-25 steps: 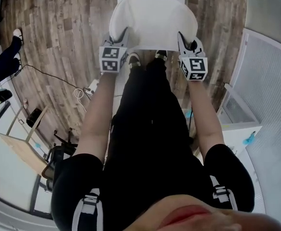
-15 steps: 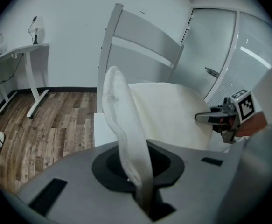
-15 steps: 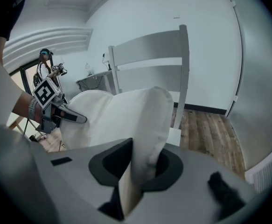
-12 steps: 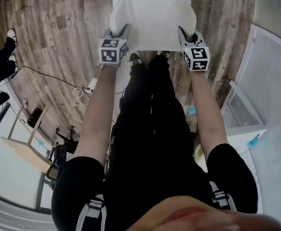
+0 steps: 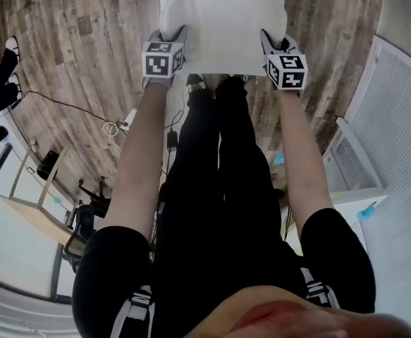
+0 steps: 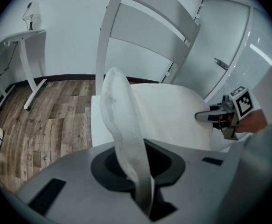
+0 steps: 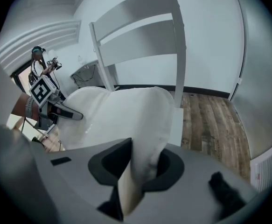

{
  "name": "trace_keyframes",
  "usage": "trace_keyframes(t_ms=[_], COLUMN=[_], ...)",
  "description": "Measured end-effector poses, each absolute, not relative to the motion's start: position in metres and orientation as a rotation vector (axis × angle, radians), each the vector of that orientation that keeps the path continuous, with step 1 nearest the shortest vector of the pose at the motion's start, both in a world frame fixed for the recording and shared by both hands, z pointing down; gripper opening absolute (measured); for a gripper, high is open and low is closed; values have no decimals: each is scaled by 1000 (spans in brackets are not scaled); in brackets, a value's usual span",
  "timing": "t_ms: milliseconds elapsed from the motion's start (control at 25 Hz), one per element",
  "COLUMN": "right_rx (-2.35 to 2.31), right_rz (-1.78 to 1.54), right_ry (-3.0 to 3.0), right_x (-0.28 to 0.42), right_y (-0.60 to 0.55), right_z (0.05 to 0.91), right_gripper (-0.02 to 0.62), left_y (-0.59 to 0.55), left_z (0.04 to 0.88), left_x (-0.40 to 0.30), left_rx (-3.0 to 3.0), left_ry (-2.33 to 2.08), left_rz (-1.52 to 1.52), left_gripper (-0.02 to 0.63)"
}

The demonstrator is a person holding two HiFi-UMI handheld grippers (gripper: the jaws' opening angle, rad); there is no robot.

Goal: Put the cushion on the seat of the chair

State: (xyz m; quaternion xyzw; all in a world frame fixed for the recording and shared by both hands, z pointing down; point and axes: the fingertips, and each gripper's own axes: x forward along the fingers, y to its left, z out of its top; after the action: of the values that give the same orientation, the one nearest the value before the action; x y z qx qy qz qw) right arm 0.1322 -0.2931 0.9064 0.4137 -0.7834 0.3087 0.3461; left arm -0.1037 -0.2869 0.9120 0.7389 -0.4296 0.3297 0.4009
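A white cushion [image 5: 223,23] hangs just over the white seat [image 6: 97,118] of the slat-backed chair [image 6: 147,29]. My left gripper [image 5: 177,39] grips its near left edge, my right gripper [image 5: 268,41] its near right edge. In the left gripper view the cushion's edge [image 6: 126,134] runs up out of the jaws of the left gripper [image 6: 142,183], and the right gripper [image 6: 217,117] shows across the cushion. In the right gripper view the fabric [image 7: 145,139] is pinched in the right gripper [image 7: 133,178]. Both pairs of jaws have just been opening slightly, with the cushion still between them.
My legs and shoes [image 5: 216,83] stand just before the chair on the wood floor [image 5: 85,41]. A cable [image 5: 78,110] lies on the floor at the left, near another person's foot [image 5: 8,48]. A white desk leg [image 6: 26,73] stands left; a white cabinet [image 5: 360,160] stands right.
Both grippers have sunk together with the cushion toward the chair seat. The cushion now covers nearly the whole seat in the head view.
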Motion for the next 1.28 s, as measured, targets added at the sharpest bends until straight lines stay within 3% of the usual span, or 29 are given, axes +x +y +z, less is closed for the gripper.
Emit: trace_keyframes(t_ms=[640, 960, 1120, 1280], right_rx=[1068, 1086, 1116, 1137], right_rz=[758, 778, 843, 874], right_ry=[-1936, -1867, -1809, -1772], right_x=[149, 164, 176, 191], right_y=[-309, -312, -311, -307], right_z=[948, 963, 970, 975], right_gripper=[172, 249, 285, 293], left_y=[-298, -295, -297, -297], left_z=[949, 961, 971, 974], left_x=[-120, -127, -139, -144], left_rx=[1835, 1773, 1719, 1676], left_ry=[-1151, -1162, -1176, -1194], left_rz=[944, 934, 953, 955], left_gripper=[168, 258, 338, 369])
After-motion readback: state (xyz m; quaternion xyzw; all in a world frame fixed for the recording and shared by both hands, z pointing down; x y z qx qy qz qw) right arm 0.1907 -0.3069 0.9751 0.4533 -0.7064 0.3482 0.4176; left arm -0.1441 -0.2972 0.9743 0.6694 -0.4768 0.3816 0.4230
